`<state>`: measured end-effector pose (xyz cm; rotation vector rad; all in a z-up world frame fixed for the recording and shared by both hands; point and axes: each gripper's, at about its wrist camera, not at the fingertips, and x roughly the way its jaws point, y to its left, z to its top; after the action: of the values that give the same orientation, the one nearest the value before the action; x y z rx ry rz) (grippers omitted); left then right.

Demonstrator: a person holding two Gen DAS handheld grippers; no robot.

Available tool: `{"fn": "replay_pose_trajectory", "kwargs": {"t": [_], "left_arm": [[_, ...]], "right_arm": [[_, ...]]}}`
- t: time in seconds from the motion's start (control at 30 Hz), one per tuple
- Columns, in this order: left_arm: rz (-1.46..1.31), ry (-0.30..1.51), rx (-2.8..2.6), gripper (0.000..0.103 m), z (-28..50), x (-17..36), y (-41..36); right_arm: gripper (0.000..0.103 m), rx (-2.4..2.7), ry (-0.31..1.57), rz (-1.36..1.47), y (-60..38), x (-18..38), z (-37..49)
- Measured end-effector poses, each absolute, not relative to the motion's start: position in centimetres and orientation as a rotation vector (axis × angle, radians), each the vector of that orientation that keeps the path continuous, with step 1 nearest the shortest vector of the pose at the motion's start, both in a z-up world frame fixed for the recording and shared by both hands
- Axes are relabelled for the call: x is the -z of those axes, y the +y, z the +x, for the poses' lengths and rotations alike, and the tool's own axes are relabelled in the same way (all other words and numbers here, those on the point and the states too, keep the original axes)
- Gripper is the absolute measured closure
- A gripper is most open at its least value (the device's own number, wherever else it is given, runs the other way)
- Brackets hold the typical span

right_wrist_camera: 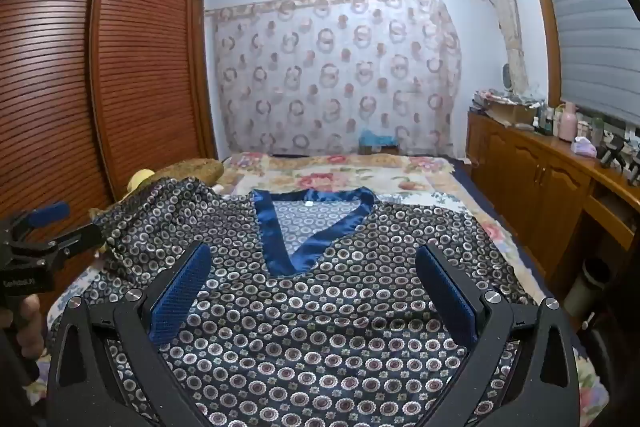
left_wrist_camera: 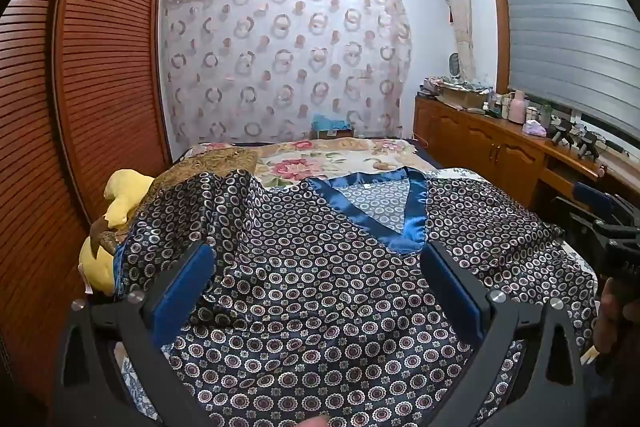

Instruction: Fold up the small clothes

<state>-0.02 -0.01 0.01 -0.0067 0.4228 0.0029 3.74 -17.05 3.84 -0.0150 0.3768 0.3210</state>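
A dark patterned shirt (right_wrist_camera: pixel 328 307) with a blue satin V-neck collar (right_wrist_camera: pixel 296 227) lies spread front-up on the bed (right_wrist_camera: pixel 360 171), its neck toward the far curtain (right_wrist_camera: pixel 336 75). Its left sleeve is rumpled up beside a yellow plush toy (left_wrist_camera: pixel 124 195). The left gripper (left_wrist_camera: pixel 316 287) and right gripper (right_wrist_camera: pixel 316 287) hover over the shirt's body, fingers (right_wrist_camera: pixel 180 295) spread wide and grasping nothing. A wooden wardrobe (right_wrist_camera: pixel 100 67) stands left of the bed.
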Motion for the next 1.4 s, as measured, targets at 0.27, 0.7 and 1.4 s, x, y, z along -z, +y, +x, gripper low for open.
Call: {"fn": "replay_pose_trajectory", "kwargs": {"t": [0.27, 0.7, 1.4], "left_arm": [[-0.013, 0.42, -0.006, 0.0, -0.08, -0.03, -0.03], [-0.017, 0.413, -0.02, 0.0, -0.2, -0.25, 0.22], [-0.022, 0.404, -0.026, 0.0, -0.47, -0.56, 0.45]], "right_arm": [[0.0, -0.318, 0.379, -0.02, -17.03, -3.87, 3.74], [0.0, -0.321, 0.38, -0.013, -16.94, -3.9, 3.65], [0.0, -0.321, 0.38, -0.013, -17.07, -4.07, 3.62]]}}
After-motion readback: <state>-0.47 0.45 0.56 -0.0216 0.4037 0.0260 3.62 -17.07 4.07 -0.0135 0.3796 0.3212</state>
